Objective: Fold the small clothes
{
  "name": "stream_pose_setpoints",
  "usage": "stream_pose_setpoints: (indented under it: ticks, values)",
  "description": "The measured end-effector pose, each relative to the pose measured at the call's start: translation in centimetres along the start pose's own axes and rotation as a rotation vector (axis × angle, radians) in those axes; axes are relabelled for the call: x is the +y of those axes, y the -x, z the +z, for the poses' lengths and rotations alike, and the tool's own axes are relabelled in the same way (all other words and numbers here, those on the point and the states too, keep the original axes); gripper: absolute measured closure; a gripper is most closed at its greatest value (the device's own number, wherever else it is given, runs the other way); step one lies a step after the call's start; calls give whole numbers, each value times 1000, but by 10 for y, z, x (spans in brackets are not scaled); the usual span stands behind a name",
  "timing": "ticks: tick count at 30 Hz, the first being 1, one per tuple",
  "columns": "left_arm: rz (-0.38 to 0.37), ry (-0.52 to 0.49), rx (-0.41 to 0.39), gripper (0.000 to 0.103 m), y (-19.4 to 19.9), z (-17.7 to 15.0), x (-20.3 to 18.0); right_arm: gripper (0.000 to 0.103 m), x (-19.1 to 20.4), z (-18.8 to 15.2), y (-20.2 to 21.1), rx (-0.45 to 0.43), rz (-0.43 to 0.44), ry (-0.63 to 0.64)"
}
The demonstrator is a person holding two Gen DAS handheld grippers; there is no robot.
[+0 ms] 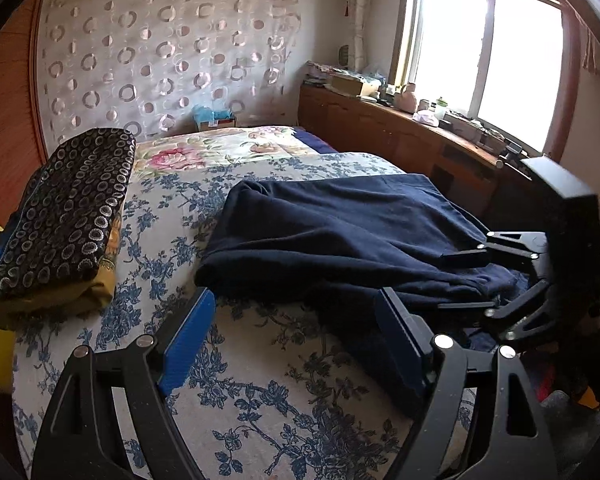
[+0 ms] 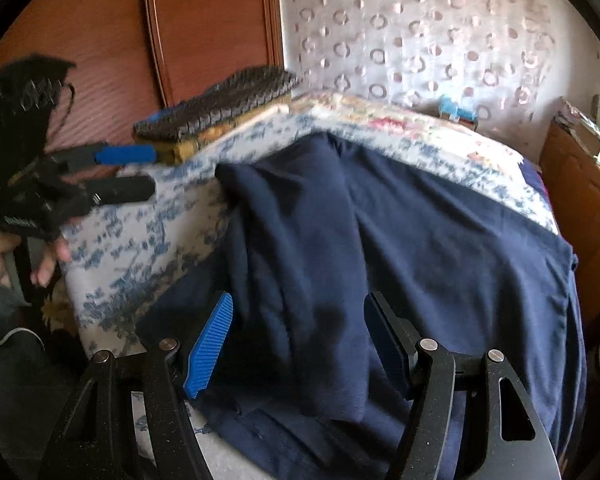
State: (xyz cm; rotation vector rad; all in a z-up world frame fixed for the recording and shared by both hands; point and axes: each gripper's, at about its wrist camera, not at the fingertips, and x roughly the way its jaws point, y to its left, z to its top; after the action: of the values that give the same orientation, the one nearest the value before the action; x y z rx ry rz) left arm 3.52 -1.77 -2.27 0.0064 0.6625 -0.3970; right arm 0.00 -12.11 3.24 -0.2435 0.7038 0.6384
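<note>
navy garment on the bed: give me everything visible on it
The navy garment is plain dark blue, soft-looking knit, lying partly folded on the floral bedsheet. One layer is flapped over the middle, making a long ridge, and its near edge hangs off the bed's side. The right gripper hangs open just over the folded flap, fingers astride it. The left gripper is open at its left edge.

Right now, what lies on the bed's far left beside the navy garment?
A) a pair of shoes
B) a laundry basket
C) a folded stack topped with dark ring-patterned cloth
C: a folded stack with dark ring-patterned cloth on top lies left of the navy garment.
</note>
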Motion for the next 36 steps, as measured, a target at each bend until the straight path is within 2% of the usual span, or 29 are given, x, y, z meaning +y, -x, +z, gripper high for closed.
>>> stream_pose_setpoints:
  ticks: [3,4,6,8,10,18,24,31,36]
  values:
    - [-5,2,3,21,-2,-3,2,33,-4,2,-11,33,-14,-9]
    - [-7,3,5,21,-3,-2,0,37,-8,1,-12,40,-8,-18]
    - [-15,2,11,21,-5,-4,-1,52,-14,1,-15,51,5,-30]
    - [-26,2,12,21,-6,-5,-3,86,-14,4,-17,54,18,-30]
    - [-21,-2,13,21,-7,-5,-5,91,-10,6,-15,42,19,-8]
    - [-21,2,12,21,-9,-5,-8,93,-6,25,35,-143,16,3]
    - [-31,-8,8,21,-8,-5,-12,93,-24,26,83,-222,-52,-30]
    - [-47,-20,0,21,-7,-1,-24,93,-54,-7,120,-211,-169,-128]
    - [-53,-32,-14,21,-6,0,-32,93,-79,-47,107,-92,-262,-212]
